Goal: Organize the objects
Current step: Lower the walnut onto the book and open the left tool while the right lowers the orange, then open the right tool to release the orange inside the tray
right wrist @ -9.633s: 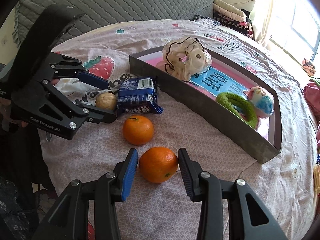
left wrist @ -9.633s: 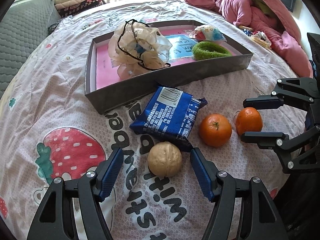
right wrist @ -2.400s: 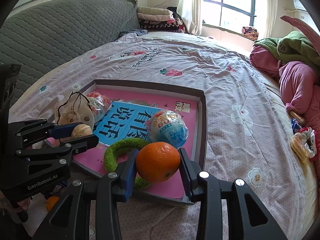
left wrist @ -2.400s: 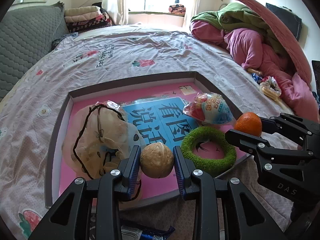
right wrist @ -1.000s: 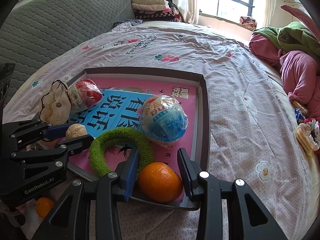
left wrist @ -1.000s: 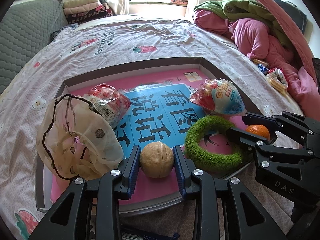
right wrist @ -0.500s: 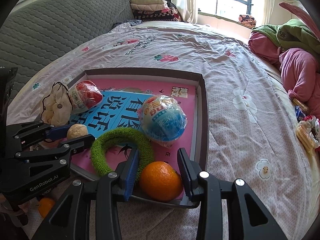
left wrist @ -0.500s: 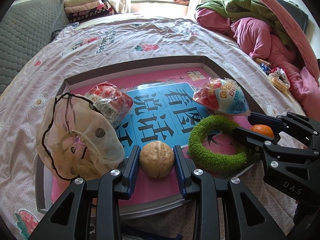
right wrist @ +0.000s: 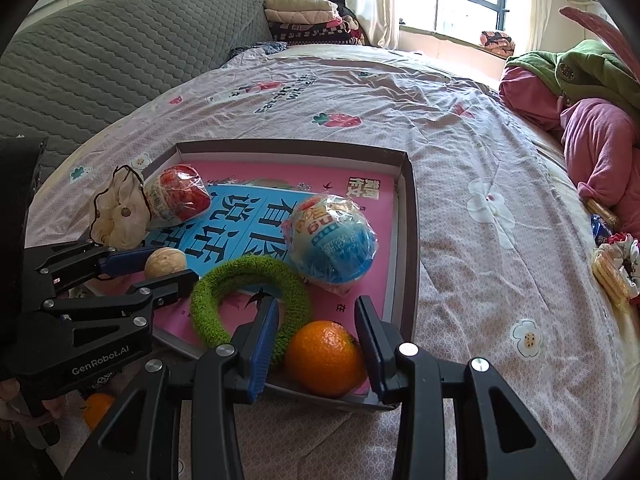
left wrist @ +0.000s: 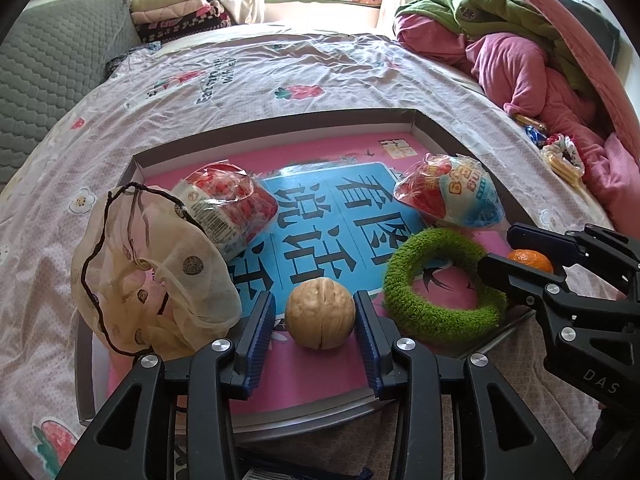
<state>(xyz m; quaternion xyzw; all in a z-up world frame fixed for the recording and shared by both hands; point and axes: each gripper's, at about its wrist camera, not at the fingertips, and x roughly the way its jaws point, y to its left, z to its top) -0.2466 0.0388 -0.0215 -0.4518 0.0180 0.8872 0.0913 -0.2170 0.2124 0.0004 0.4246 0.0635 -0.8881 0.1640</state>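
Note:
A grey-walled tray (left wrist: pixel 280 124) with a pink and blue floor lies on the bed; it also shows in the right wrist view (right wrist: pixel 408 216). A walnut (left wrist: pixel 321 313) rests on the tray floor between the jaws of my left gripper (left wrist: pixel 316 322), which is open with small gaps on both sides. An orange (right wrist: pixel 325 358) sits in the tray's near right corner between the jaws of my right gripper (right wrist: pixel 316 332), also open. The walnut (right wrist: pixel 165 263) and the left gripper (right wrist: pixel 150 268) show in the right wrist view.
The tray also holds a green ring (left wrist: pixel 442 280), a blue and red packet (left wrist: pixel 450 196), a red packet (left wrist: pixel 228 204) and a cream mesh bag (left wrist: pixel 152 272). A second orange (right wrist: pixel 96 410) lies on the bedsheet outside. Clothes pile (left wrist: pixel 532 60) lies at the right.
Both grippers have opened a little around the walnut and the orange, which now rest on the tray floor. Earlier both were carried over from the bedsheet.

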